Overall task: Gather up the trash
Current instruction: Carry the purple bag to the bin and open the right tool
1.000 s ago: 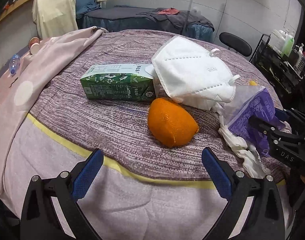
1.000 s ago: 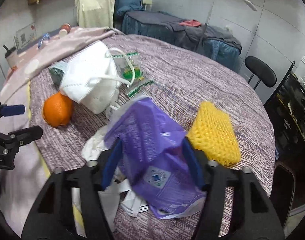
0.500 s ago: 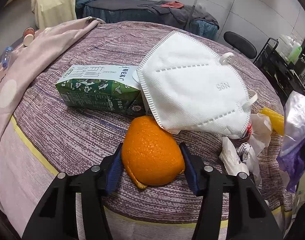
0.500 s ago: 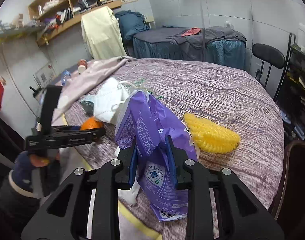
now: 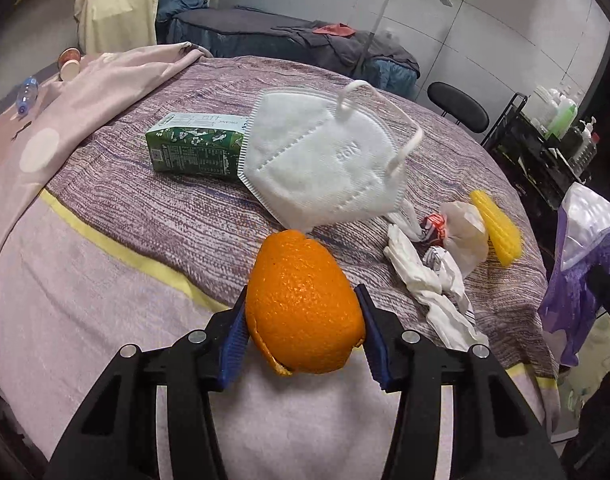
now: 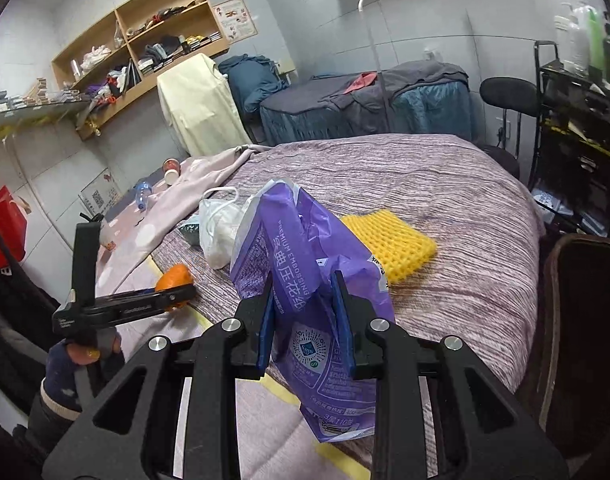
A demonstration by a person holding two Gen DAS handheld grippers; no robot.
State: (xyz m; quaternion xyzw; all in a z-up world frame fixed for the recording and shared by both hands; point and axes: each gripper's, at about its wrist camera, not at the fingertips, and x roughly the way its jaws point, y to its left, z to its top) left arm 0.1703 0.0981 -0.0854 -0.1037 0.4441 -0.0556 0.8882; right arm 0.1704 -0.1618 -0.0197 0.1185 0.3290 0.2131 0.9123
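**Orange peel and bag both in grip; most trash not yet collected**

Bedroom or treatment room: wall shelves, draped couches at the back, black stool, floor lamp. Work surface is a bed under a purple woven cover with a yellow stripe near its front edge.

Right gripper: jaws clamped on one purple plastic bag, which hangs off the bed's front edge, mouth upward. Probably the collecting bag.

Left gripper: jaws pressed against both sides of one orange peel, held at the front edge, seemingly just above the cover. The peel looks hollow with a torn lower rim.

Progress, as judged: early. Nothing can be seen inside the bag; the peel is the first piece in hand and has yet to reach it.

Left on the cover, counted:
- one white N95 mask, mid-bed, overlapping the carton's end
- one green drink carton, on its side
- one yellow foam fruit net, toward the right edge
- one clump of crumpled white tissue and wrappers, beside the net; pieces too tangled to count
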